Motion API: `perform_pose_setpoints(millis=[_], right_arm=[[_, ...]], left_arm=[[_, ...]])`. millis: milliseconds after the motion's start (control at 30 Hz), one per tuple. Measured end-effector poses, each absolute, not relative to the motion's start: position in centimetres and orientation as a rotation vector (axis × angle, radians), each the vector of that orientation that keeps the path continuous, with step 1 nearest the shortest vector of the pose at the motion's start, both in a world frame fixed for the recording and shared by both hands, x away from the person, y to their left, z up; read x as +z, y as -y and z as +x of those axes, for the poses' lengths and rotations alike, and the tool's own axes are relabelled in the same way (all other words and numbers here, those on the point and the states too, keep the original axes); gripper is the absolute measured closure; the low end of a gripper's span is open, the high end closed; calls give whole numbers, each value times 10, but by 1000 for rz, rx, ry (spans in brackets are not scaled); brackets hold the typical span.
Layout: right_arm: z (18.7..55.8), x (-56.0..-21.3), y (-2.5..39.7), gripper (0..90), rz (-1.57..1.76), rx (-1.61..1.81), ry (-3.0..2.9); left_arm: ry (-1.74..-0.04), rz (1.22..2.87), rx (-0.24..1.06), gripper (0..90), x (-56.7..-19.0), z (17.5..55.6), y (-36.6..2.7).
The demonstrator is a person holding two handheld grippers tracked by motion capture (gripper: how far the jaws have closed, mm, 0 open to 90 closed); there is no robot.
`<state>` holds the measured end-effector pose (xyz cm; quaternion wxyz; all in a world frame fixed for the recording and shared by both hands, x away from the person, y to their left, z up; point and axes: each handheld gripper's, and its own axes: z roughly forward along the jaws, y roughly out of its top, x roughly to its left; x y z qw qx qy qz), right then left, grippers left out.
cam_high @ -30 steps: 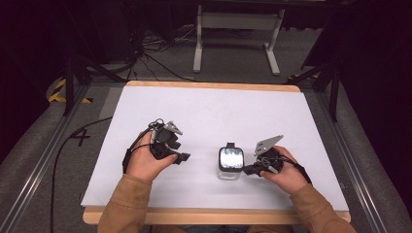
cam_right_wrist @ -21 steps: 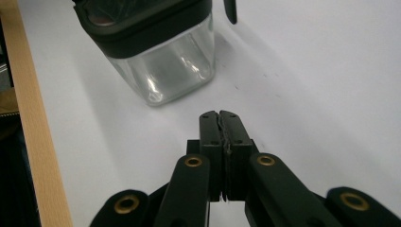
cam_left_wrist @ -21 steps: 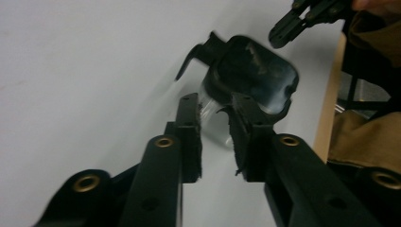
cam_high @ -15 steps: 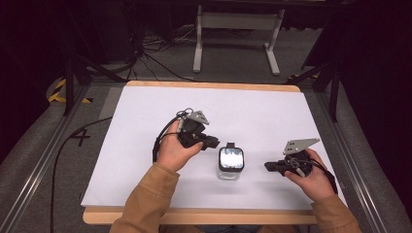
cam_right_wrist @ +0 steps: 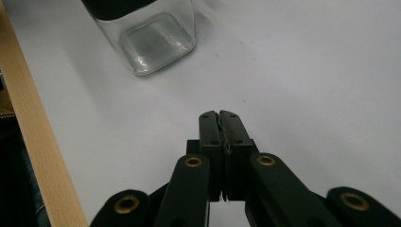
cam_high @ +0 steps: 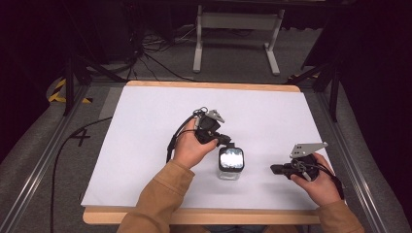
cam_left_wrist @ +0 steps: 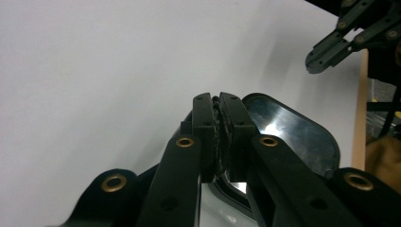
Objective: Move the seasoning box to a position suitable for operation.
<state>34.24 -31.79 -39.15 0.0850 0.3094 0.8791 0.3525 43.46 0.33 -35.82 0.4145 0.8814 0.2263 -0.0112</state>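
A square clear glass jar with a glossy black lid stands on the white table top, near the front middle. My left gripper is shut with nothing in it, its tips at the lid's far left edge. In the left gripper view the closed jaws hover just over the lid, and the other gripper shows farther off. My right gripper is shut and empty, a short way right of the jar. The right gripper view has its closed jaws pointing toward the jar.
The table's wooden front edge runs just behind my forearms and shows again as a wooden edge. A grey metal stand and cables lie on the floor beyond the table. A black cable trails off the left side.
My left gripper has moved right, up to the jar's lid. My right gripper has drawn away from the jar toward the right front. The jar has stayed put.
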Motion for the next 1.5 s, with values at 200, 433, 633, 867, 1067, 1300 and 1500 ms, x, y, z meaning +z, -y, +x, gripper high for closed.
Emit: perform_pose_setpoints(millis=[200, 433, 633, 867, 1067, 1300, 1500], right_arm=[[343, -392, 317, 900, 919, 1052, -2620], [340, -393, 317, 899, 922, 1045, -2613], [338, -394, 319, 898, 931, 1049, -2610], [337, -393, 314, 898, 911, 1067, -2611], [336, -392, 300, 900, 866, 1109, -2610], [333, -389, 277, 900, 786, 1180, -2619], [331, -387, 265, 900, 748, 1224, -2618]], left_arm=[[-582, 2176, -21, 870, -359, 436, -2], [-575, 2185, -32, 866, -362, 438, 7], [-583, 2192, -26, 875, -363, 439, 11], [-595, 2182, -43, 896, -364, 440, 9], [-605, 2180, -53, 896, -364, 440, 9], [-604, 2173, -59, 896, -365, 441, 9], [-608, 2169, -71, 896, -365, 442, 9]])
